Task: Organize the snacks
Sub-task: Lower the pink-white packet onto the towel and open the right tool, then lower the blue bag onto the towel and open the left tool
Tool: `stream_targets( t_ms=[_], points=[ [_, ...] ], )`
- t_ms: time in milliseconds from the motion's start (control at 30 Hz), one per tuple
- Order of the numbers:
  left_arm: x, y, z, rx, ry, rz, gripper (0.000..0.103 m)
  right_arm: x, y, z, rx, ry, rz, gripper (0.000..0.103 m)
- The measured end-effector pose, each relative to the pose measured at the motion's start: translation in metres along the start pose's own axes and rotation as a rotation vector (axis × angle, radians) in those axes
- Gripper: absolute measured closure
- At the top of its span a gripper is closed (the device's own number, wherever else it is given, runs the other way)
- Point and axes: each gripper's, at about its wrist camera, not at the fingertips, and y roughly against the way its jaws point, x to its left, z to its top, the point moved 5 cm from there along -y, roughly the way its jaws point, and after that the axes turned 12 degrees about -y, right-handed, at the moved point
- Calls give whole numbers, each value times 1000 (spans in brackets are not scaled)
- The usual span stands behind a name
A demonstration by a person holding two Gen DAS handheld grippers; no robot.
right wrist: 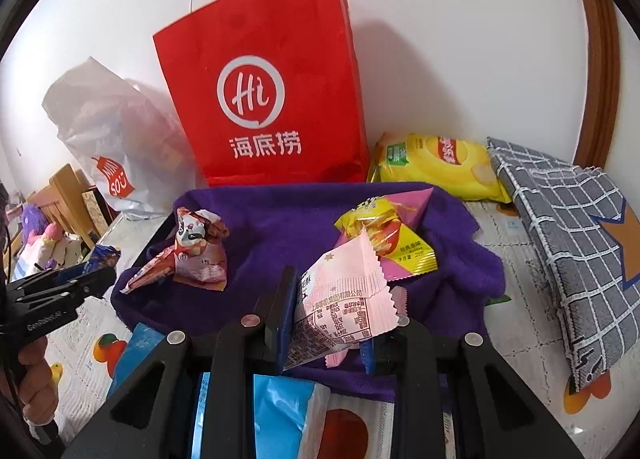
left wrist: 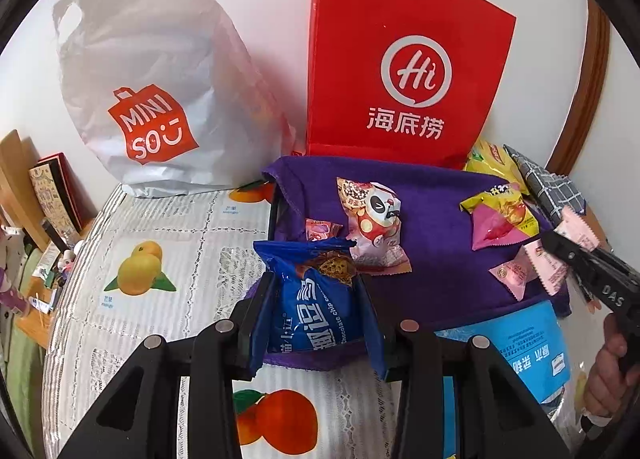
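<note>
Purple cloth [right wrist: 288,235] looks like fuzzy, matte fleece. The snack packs are all shiny crinkly plastic film, like the blue cookie pack [left wrist: 316,307] and pink pack [right wrist: 340,311]. Red bag [right wrist: 264,79] is matte paper, white bag [left wrist: 152,71] thin soft plastic. Grippers [left wrist: 316,323] are matte black plastic.

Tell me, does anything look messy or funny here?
A little. The snacks lie scattered at all angles on the rumpled purple cloth, like the panda packet tipped on its side. The yellow chip bag sits off the cloth, wedged against the red bag.
</note>
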Motion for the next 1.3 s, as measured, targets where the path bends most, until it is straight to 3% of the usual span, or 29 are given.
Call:
stream_targets(
  t_ms=[133, 400, 667, 800, 967, 1300],
  points=[
    [1, -2, -1, 5, 5, -5, 65, 4, -17, 5, 44, -7, 8, 76],
    [5, -9, -4, 25, 14, -15, 65, 6, -53, 1, 145, -4, -26, 88],
    [3, -12, -6, 36, 9, -21, 65, -9, -10, 1, 65, -23, -39, 86],
    [1, -12, -5, 40, 18, -59, 65, -22, 13, -8, 25, -54, -15, 85],
    [-12, -17, 3, 44, 14, -114, 65, -28, 18, -11, 34, -64, -10, 85],
    [-23, -69, 20, 133, 44, -93, 65, -25, 21, -21, 48, -37, -23, 85]
  ],
)
